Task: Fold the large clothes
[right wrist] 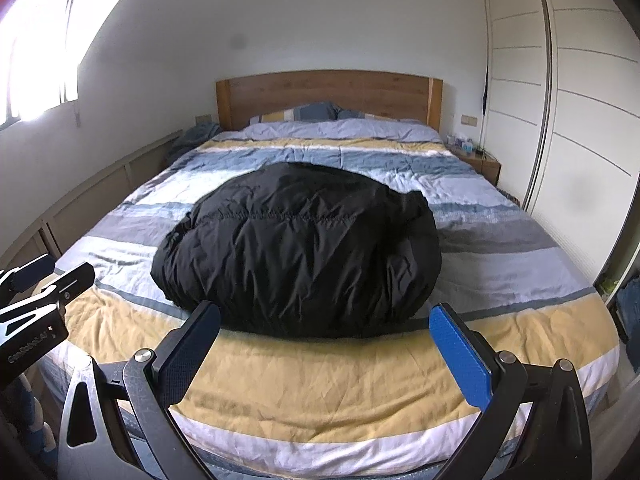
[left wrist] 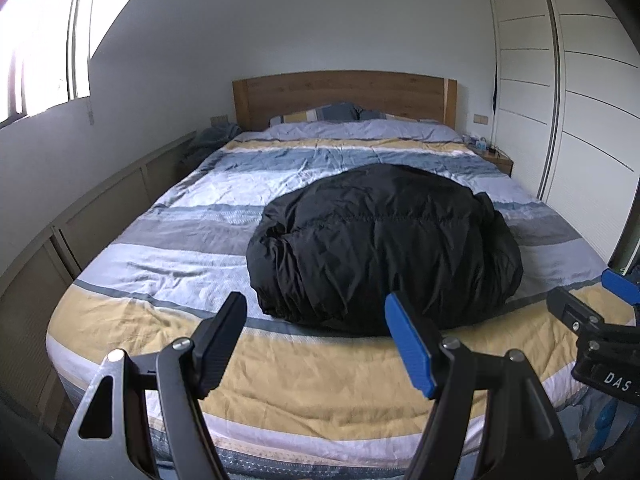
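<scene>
A black puffy jacket (left wrist: 384, 248) lies in a compact bundle on the striped bed cover, near the foot of the bed; it also shows in the right wrist view (right wrist: 296, 248). My left gripper (left wrist: 316, 312) is open and empty, held above the bed's foot end just short of the jacket. My right gripper (right wrist: 326, 320) is open and empty, also in front of the jacket's near edge. Each gripper shows at the edge of the other's view: the right one (left wrist: 592, 308) and the left one (right wrist: 56, 276).
The bed (left wrist: 280, 380) has a blue, white and yellow striped duvet, pillows (left wrist: 316, 114) and a wooden headboard (left wrist: 344, 92). A low panelled ledge (left wrist: 100, 208) runs along the left wall. A nightstand (left wrist: 496, 158) and white wardrobe doors (left wrist: 560, 100) stand on the right.
</scene>
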### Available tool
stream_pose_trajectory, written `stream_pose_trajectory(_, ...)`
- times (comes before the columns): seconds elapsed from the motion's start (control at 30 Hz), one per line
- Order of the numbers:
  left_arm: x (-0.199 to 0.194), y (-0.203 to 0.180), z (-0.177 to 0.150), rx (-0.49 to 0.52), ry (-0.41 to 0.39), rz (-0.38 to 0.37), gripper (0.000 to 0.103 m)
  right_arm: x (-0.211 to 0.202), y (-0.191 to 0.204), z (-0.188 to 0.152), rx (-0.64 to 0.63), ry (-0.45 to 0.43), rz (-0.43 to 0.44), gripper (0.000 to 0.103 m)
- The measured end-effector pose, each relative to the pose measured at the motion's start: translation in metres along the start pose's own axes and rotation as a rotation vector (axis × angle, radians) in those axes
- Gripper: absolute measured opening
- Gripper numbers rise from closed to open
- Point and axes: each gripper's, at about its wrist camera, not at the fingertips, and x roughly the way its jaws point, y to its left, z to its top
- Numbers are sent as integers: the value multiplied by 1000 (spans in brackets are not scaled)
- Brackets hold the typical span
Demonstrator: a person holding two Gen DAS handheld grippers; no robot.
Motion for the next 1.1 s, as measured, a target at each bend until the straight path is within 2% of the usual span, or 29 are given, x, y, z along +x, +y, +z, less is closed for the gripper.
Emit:
stream_pose_trajectory(0.57, 44, -1, -10, 6, 91, -10, 70, 49, 1, -9, 1, 100, -1, 103)
stream_pose_trajectory(1.1, 56, -4, -13, 23, 116, -18, 70, 63, -2, -13, 14, 131, -1, 103)
